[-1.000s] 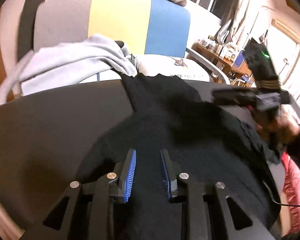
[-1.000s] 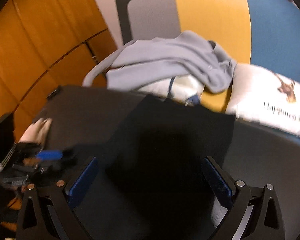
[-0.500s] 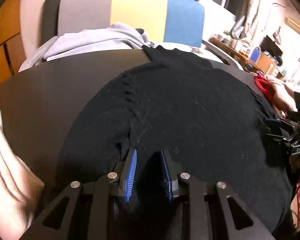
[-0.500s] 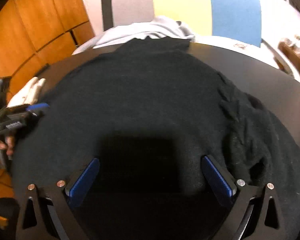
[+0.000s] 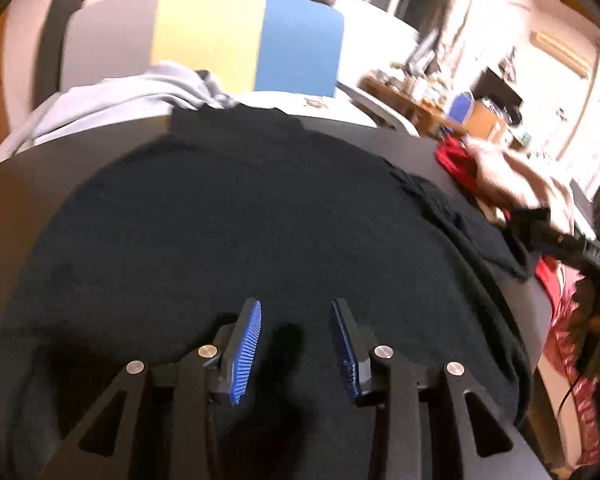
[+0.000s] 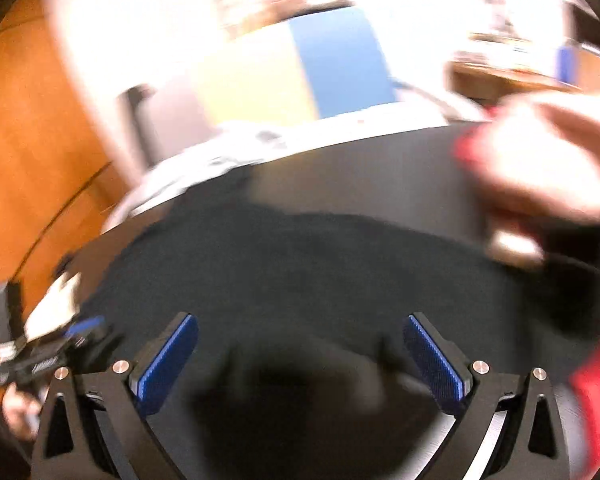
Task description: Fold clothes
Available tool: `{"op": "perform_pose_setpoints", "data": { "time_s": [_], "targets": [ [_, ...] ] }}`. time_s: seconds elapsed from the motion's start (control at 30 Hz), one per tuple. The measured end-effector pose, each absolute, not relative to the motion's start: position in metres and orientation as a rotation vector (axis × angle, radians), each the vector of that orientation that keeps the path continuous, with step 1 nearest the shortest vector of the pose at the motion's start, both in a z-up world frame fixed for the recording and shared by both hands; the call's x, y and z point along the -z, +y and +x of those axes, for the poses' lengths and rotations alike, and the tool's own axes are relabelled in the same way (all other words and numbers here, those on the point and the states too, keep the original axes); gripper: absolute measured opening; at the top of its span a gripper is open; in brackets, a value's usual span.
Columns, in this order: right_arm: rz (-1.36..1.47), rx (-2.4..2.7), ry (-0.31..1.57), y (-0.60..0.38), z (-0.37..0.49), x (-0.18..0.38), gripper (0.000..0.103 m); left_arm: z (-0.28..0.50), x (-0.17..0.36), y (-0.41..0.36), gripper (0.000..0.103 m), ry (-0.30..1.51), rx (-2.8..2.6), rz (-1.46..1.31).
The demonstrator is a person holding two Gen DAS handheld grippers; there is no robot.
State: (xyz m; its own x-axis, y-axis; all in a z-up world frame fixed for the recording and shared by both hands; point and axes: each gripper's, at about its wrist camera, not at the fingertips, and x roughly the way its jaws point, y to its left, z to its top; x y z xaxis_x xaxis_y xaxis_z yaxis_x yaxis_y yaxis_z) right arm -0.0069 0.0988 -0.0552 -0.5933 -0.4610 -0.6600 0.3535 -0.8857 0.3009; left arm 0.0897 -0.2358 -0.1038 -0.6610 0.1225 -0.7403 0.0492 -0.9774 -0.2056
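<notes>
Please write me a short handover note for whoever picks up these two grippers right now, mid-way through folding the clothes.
Left gripper: jaws opening, no cloth between the pads; it hangs over the near part of the black sweater.
Right gripper: wide open, empty, over the sweater's near edge; that view is blurred.
Things: the sweater lies spread on the dark table. A grey garment lies on the chair behind, red cloth at the table's right edge.
Done: sweater laid out, mostly flat.
Left: no fold visible yet; the bunched right sleeve needs smoothing, then folding.
</notes>
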Motion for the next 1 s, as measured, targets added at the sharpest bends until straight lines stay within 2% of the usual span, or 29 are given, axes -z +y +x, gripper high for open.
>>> {"op": "perform_pose_setpoints", "data": {
  "time_s": [0.1,0.27,0.3,0.33,0.43,0.5,0.6,0.67,0.7,0.77,0.83,1.0],
  "targets": [
    [1.136,2.594,-0.280,0.169,0.007,0.056,0.103,0.085,0.106,-0.227,0.037,-0.323,-2.787,-1.267],
    [1.158,2.689,-0.445,0.232,0.008,0.062,0.102,0.068,0.119,-0.229,0.041,-0.316,-2.783,-1.306],
    [1.143,2.702,-0.472,0.237,0.005,0.062,0.102,0.064,0.126,-0.230,0.047,-0.339,-2.769,-1.327],
    [1.129,2.714,-0.500,0.243,0.001,0.061,0.102,0.064,0.128,-0.236,0.048,-0.404,-2.752,-1.307],
    [1.110,2.729,-0.523,0.248,-0.016,0.064,0.101,0.068,0.131,-0.254,0.048,-0.589,-2.695,-1.231],
    [1.127,2.725,-0.520,0.246,-0.030,0.071,0.097,0.069,0.132,-0.254,0.048,-0.602,-2.694,-1.219],
    [1.227,2.697,-0.563,0.239,-0.048,0.094,0.075,0.070,0.132,-0.245,0.048,-0.530,-2.728,-1.227],
    [1.241,2.692,-0.627,0.247,-0.050,0.104,0.056,0.072,0.132,-0.243,0.048,-0.510,-2.743,-1.214],
    [1.240,2.686,-0.655,0.251,-0.050,0.105,0.050,0.072,0.132,-0.245,0.048,-0.519,-2.739,-1.209],
    [1.227,2.641,-0.740,0.260,-0.050,0.104,0.028,0.072,0.132,-0.250,0.048,-0.543,-2.728,-1.198],
    [1.195,2.580,-0.836,0.268,-0.050,0.101,0.025,0.071,0.133,-0.252,0.048,-0.559,-2.721,-1.189],
    [1.072,2.510,-1.011,0.268,-0.050,0.081,0.026,0.071,0.135,-0.257,0.048,-0.596,-2.705,-1.168]
  ]
}}
